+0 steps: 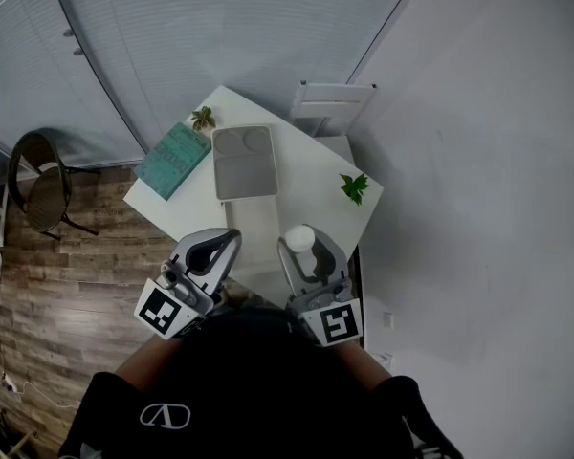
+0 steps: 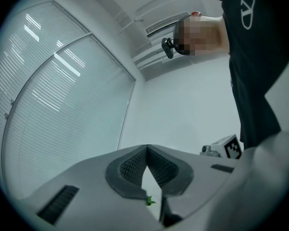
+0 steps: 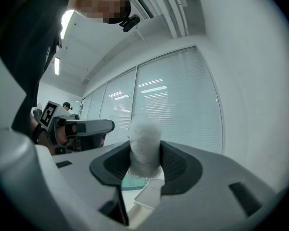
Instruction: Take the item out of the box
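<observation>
Looking down and sweeping from the left: passing a dark round-backed chair (image 1: 38, 185) standing on the brown plank floor (image 1: 57, 285), well apart from everything else. Reaching the white square counter (image 1: 306, 175), set cornerwise to the view. Finding a teal rectangular book (image 1: 175, 159) lying flat along its left edge, with a small green potted sprig (image 1: 203, 118) just beyond the book's far corner. Meeting next a grey shallow tray with two round hollows (image 1: 244, 161), lying beside the book, and a white oblong open box (image 1: 251, 232) touching the tray's near end.

Holding the left claw (image 1: 231, 239) over the counter's near-left part, just beside the box's left wall. Pressing its jaws together at the tips, the ribbed dark pads (image 2: 130, 170) gripping nothing, only a narrow wedge of daylight below the tips.

Clamping the right claw (image 1: 302, 256) on a white fuzzy cylindrical item (image 1: 299, 238), the pads squeezing it from both sides and its rounded top poking out past the jaws. Carrying the item out of the box, raised off the counter and showing just right of the box's right wall in the head view.

Ending further right with a white slatted chair (image 1: 330, 103) tucked against the counter's far edge, then a leafy green plant (image 1: 355, 187) sitting near the right corner.
</observation>
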Available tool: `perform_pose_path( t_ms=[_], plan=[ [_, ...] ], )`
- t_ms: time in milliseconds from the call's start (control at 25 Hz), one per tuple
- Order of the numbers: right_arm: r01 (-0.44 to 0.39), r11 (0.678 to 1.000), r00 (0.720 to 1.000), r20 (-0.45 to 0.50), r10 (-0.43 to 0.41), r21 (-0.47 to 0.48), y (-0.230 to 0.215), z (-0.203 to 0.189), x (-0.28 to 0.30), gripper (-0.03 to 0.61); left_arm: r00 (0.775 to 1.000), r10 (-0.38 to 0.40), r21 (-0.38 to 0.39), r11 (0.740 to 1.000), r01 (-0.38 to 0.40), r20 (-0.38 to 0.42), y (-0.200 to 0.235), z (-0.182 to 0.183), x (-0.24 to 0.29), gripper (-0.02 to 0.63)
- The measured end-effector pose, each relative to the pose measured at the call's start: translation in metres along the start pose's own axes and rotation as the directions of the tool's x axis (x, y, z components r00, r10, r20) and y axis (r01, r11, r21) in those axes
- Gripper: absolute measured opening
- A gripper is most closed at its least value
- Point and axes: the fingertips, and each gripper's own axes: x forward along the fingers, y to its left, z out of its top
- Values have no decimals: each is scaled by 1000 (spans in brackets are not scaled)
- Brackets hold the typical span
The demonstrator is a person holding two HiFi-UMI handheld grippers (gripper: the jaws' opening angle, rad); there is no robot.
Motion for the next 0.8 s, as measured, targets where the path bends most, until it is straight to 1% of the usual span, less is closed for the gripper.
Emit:
perform_pose_path(
  t_ms=[800],
  plan=[
    [-9, 1000, 1000, 0, 9, 15, 2, -2, -3, 179, 1000, 22, 15, 1000, -22, -2, -5, 1, -6, 5]
  ],
)
